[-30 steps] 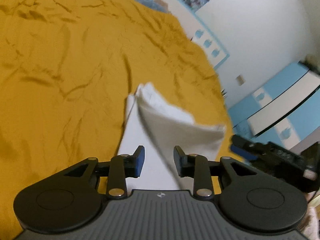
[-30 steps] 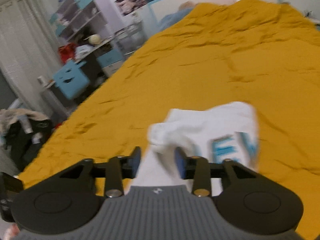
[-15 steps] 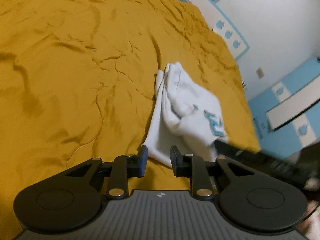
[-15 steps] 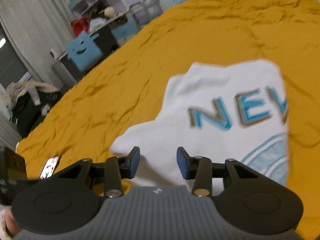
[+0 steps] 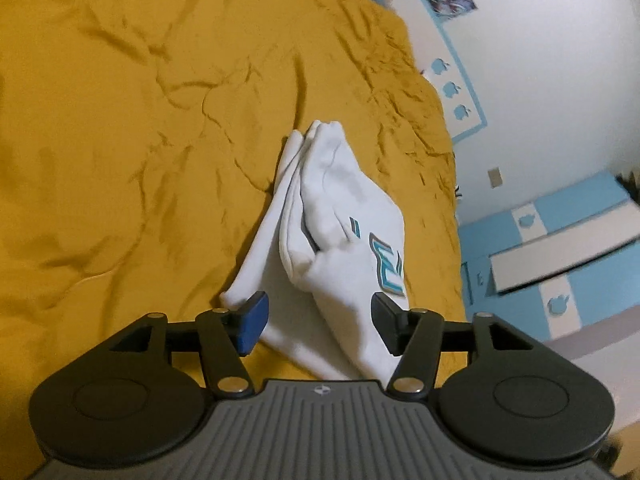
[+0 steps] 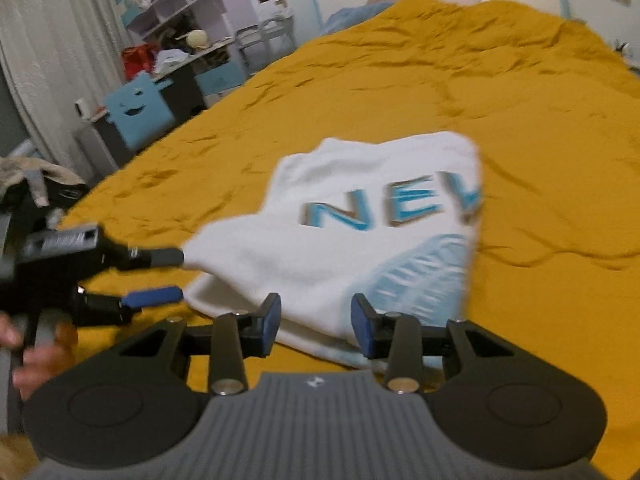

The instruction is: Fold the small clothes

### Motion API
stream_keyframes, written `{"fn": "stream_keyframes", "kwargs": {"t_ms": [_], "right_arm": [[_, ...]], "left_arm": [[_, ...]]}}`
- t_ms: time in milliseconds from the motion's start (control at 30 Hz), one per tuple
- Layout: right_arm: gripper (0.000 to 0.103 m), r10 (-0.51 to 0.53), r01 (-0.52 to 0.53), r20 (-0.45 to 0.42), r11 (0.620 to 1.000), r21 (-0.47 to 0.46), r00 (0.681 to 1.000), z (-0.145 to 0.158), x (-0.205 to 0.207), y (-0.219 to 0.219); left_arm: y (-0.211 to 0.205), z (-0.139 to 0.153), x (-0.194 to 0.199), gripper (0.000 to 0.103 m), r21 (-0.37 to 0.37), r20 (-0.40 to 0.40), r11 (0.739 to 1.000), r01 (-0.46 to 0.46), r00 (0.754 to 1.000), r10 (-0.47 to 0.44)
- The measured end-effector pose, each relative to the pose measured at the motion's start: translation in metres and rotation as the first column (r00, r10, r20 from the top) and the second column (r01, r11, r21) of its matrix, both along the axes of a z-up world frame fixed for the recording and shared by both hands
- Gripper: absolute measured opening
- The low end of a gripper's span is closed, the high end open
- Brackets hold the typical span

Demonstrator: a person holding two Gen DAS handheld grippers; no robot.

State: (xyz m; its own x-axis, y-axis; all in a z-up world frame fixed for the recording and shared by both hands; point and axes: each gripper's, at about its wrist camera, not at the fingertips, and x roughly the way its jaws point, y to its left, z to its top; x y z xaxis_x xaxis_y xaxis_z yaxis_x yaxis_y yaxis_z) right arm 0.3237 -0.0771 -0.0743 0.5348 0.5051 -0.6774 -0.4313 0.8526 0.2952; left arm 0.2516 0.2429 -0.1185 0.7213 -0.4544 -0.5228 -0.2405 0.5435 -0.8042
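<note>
The left gripper (image 5: 318,326) hung with its jaws spread wide, nothing between them. The white shirt (image 5: 340,232) lay straight ahead of it on the yellow bedspread (image 5: 120,120), folded over itself, its near corner just beyond the blue pad on the left finger (image 5: 252,322). That wide gap read as a release: the fold looked laid down, and the fabric needed no pinch to stay flat on a soft bed.

Over on the other side, the right gripper (image 6: 316,330) was parted too, empty, jaws framing the near hem of the shirt (image 6: 360,240) without visibly touching it. The blue lettering faced up ahead of the fingers, and a pale striped print sat ahead and to their right. The picture was blurred, so fine creases could not be judged.

To the left of the right gripper's fingers, the left gripper (image 6: 160,276) showed from the side, its two fingers clearly apart, tips right at the shirt's left corner. One finger seemed to touch the cloth edge; hard to be sure through the blur.

My read was that both tools sat at the near edge because that was where the next fold would start, a corner for each. The shirt looked partly folded, with more to do.
</note>
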Motion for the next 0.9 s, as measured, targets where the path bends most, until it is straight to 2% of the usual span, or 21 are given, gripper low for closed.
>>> {"fn": "stream_keyframes", "kwargs": {"t_ms": [100, 200, 267, 333, 400, 567, 633, 700, 733, 833, 900], "right_arm": [[0.046, -0.023, 0.026, 0.028, 0.995, -0.101, 0.999, -0.003, -0.012, -0.017], [0.046, -0.032, 0.045, 0.061, 0.973, -0.227, 0.998, -0.013, -0.02, -0.025], [0.046, -0.036, 0.048, 0.056, 0.969, -0.243, 0.998, -0.022, -0.02, -0.029], [0.046, -0.051, 0.06, 0.047, 0.971, -0.232, 0.998, -0.028, -0.016, -0.031], [0.045, -0.057, 0.065, 0.04, 0.971, -0.229, 0.998, -0.032, -0.01, -0.027], [0.045, -0.079, 0.091, 0.058, 0.967, -0.239, 0.995, -0.039, 0.001, -0.01], [0.04, -0.086, 0.105, 0.085, 0.96, -0.26, 0.993, -0.042, 0.006, -0.004], [0.023, -0.106, 0.124, 0.083, 0.962, -0.244, 0.991, -0.042, 0.011, -0.005], [0.02, -0.127, 0.142, 0.076, 0.961, -0.235, 0.989, -0.041, 0.013, -0.008], [0.015, -0.121, 0.131, 0.059, 0.962, -0.24, 0.991, -0.039, 0.012, -0.016], [0.012, -0.103, 0.109, 0.038, 0.962, -0.249, 0.994, -0.041, 0.008, -0.019]], "left_arm": [[0.001, -0.005, 0.011, 0.066, -0.012, -0.027, 0.999, -0.049, 0.998, 0.048], [-0.004, -0.003, 0.018, 0.066, 0.003, -0.015, 0.999, -0.046, 0.999, 0.046], [-0.009, 0.0, 0.023, 0.057, 0.035, -0.023, 0.999, -0.034, 0.999, 0.034], [-0.013, 0.004, 0.027, 0.033, 0.091, -0.026, 0.996, -0.013, 1.0, 0.016], [-0.016, 0.013, 0.028, 0.023, 0.129, -0.008, 0.992, 0.001, 1.0, 0.0], [-0.024, 0.051, 0.022, 0.018, 0.13, 0.104, 0.991, 0.0, 0.994, -0.014], [-0.029, 0.06, 0.021, 0.015, 0.149, 0.124, 0.989, -0.003, 0.992, -0.015], [-0.027, 0.063, 0.019, 0.013, 0.182, 0.129, 0.983, -0.02, 0.992, -0.004], [-0.024, 0.061, 0.018, 0.013, 0.192, 0.119, 0.981, -0.028, 0.993, 0.005], [-0.011, 0.04, 0.017, 0.012, 0.17, 0.051, 0.985, -0.039, 0.998, 0.031], [-0.007, 0.027, 0.014, 0.012, 0.198, 0.01, 0.979, -0.047, 0.999, 0.046]]}}
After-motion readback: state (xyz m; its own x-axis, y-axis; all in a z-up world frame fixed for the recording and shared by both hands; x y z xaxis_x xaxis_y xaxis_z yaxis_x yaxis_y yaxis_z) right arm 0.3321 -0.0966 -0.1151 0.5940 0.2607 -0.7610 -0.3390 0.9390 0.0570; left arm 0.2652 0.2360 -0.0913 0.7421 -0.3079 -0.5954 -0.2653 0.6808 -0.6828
